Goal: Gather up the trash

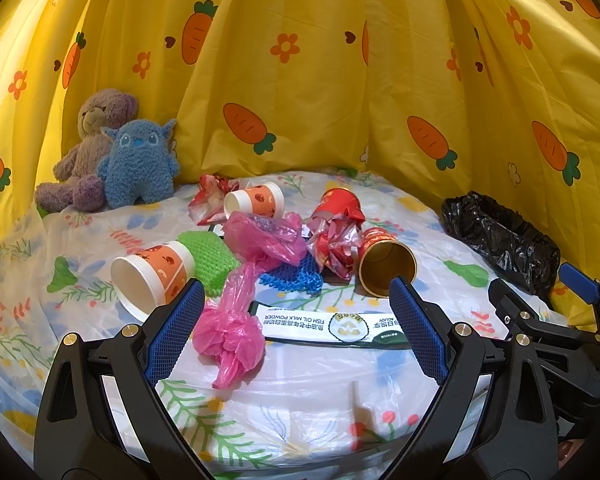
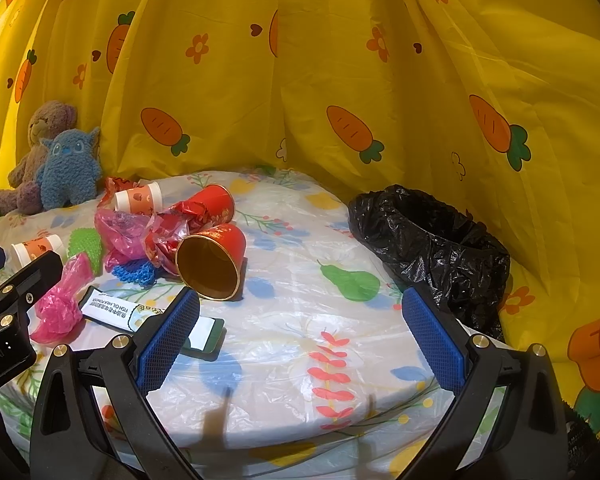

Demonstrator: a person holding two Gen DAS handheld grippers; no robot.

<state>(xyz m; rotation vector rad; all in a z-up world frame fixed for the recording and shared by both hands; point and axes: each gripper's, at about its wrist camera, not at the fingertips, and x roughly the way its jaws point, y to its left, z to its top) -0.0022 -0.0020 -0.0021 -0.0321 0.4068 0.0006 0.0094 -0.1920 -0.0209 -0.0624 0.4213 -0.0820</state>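
Two hand-held grippers, each black with blue ridged pads, hover low over a round surface (image 2: pixel 300 344) covered in clear plastic over a floral cloth. The left hand-held gripper (image 1: pixel 296 312) points forward with its jaws spread wide and holds nothing; between its pads lie a crumpled pink plastic bag (image 1: pixel 232 340) and a white and green fish oil milk powder sachet (image 1: pixel 324 326). The right hand-held gripper (image 2: pixel 300 320) is level beside it, to the right, jaws also spread wide and empty, above a bare stretch of the surface.

The trash sits in a loose heap past the left pads: two white and orange paper cups on their sides (image 1: pixel 152 276) (image 1: pixel 254 200), two tipped red cups, the nearer one with a gold inside (image 1: pixel 384 266), the farther one behind it (image 1: pixel 340 204), crumpled red wrappers (image 1: pixel 334 246), a green mesh scrubber (image 1: pixel 210 258) and a blue mesh one (image 1: pixel 290 278).

A black trash bag (image 2: pixel 432 248) stands open at the right edge of the surface, just beyond the right gripper. A brown teddy bear (image 1: pixel 86 148) and a blue plush toy (image 1: pixel 140 164) lean against a yellow curtain (image 1: pixel 320 60) printed with carrots.
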